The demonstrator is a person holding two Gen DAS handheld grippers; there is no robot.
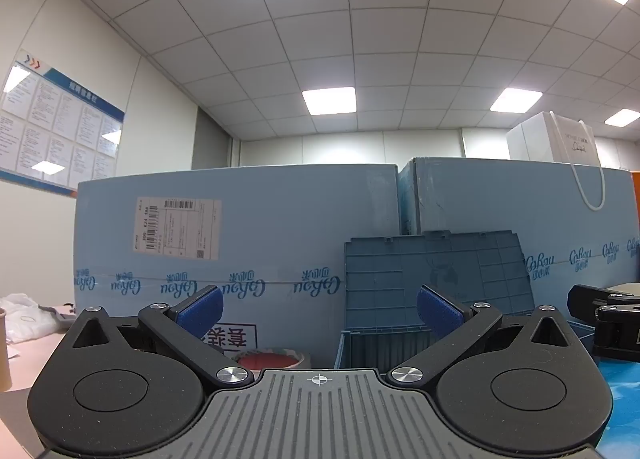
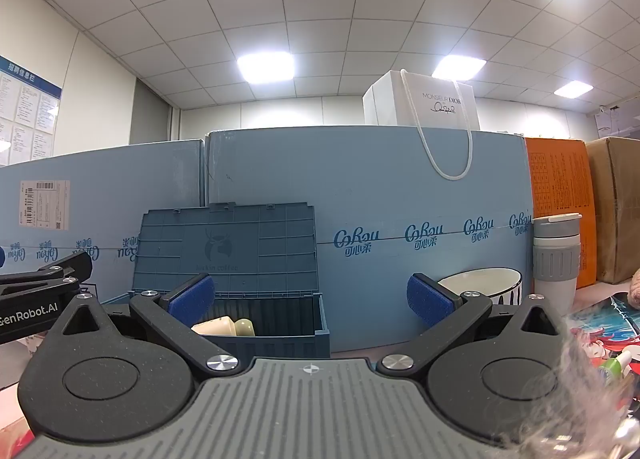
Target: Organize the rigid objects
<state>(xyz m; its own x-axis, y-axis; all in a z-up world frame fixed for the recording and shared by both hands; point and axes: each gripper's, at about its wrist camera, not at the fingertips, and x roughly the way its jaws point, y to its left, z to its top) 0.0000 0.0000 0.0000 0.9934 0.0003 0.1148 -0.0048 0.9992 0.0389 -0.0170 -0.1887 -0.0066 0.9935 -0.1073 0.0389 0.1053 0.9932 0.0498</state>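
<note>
Storage box: a blue bin [image 2: 272, 319] stands lid-up against light-blue cartons [image 2: 380, 187], a cream cup [image 2: 224, 326] already lying inside.
Left to sort: white bowl [image 2: 480, 283] and grey tumbler [image 2: 556, 255] wait just right of it; a tape roll [image 1: 272, 359] sits to its left.
Tongs: left gripper [image 1: 318, 309] and right gripper [image 2: 308, 299] both spread wide, pinching nothing.
Progress: early, by appearances.
</note>
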